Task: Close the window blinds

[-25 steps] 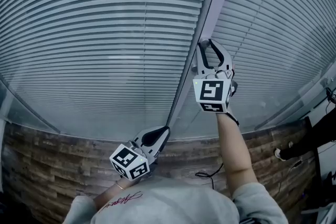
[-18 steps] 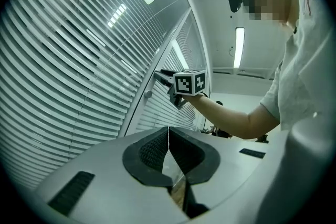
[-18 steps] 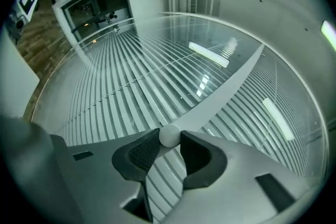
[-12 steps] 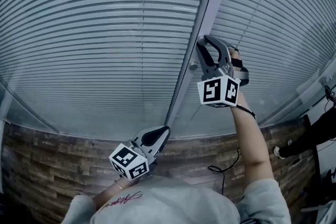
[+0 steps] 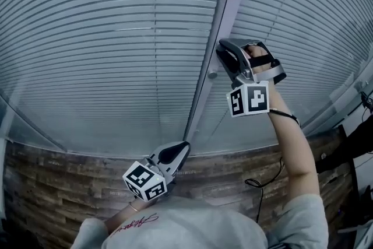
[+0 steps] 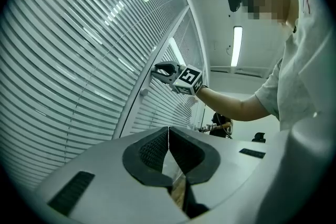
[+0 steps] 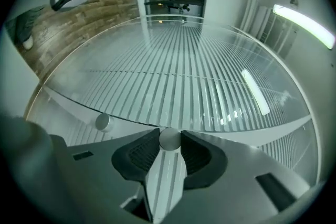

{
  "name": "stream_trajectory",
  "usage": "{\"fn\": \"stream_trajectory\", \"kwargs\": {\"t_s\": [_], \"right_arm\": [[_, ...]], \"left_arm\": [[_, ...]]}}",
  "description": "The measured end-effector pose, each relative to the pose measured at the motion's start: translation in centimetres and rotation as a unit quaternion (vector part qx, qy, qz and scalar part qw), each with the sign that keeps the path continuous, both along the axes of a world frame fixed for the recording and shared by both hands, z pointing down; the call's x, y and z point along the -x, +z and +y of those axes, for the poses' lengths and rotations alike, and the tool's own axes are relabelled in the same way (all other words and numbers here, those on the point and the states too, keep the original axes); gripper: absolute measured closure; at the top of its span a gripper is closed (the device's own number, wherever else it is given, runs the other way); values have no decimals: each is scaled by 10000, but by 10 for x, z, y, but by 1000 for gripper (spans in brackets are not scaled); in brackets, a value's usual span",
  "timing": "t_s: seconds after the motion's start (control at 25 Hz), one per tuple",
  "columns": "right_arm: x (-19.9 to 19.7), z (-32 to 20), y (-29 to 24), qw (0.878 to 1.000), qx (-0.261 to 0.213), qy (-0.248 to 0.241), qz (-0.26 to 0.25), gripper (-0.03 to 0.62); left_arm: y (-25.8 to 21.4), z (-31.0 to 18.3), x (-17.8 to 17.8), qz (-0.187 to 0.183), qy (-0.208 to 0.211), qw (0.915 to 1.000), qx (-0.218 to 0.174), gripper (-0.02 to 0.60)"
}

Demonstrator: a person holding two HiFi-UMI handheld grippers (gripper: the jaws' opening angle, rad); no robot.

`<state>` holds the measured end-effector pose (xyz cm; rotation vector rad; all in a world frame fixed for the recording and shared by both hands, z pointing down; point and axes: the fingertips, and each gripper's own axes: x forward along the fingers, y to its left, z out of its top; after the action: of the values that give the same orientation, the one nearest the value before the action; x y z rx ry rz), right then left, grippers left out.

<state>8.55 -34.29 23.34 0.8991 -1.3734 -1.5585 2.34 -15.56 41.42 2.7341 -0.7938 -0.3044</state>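
Grey slatted window blinds (image 5: 105, 38), with the right tool on a knob.
Head view: the blinds fill the far side; right tool (image 5: 224, 59) meets the window frame (image 5: 224, 9), left tool (image 5: 184, 146) is near and low. Left gripper view: its jaws are together and empty. Right gripper view: jaws clamp a round white knob (image 7: 169, 140); second knob (image 7: 102, 122) just left.

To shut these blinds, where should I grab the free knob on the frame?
Probably pinch the free knob across its round side, coming straight at the frame: a short cylinder standing out from it, like the knob in the right gripper.
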Motion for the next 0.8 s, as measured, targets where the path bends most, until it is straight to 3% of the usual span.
{"fn": "stream_trajectory", "kwargs": {"t_s": [0.12,0.24,0.4,0.48,0.56,0.68,0.72,0.8], "right_arm": [[2,0,4,9988,-93,0,485,462],[4,3,5,9995,-163,32,272,461],[-1,2,1,9932,-80,95,-1154,461],[-3,4,0,9752,182,15,-2205,461],[-5,7,-2,9342,583,-147,-3517,458],[-12,6,-6,8348,1175,-371,-5366,444],[-14,5,-8,8051,1291,-418,-5774,441],[-15,2,-12,7571,1465,-501,-6347,438]], "left_arm": [[2,0,1,15,-10,10000,-17,563],[5,3,1,35,-10,10000,-39,563],[1,0,-3,41,3,10000,-39,563],[0,-1,-3,34,1,10000,-38,563],[-1,-1,-3,22,-23,10000,-47,563],[-2,0,-2,23,-53,10000,-41,563],[-2,0,-2,22,-55,10000,-32,563],[-1,1,-2,16,-57,10000,-22,563]]}}
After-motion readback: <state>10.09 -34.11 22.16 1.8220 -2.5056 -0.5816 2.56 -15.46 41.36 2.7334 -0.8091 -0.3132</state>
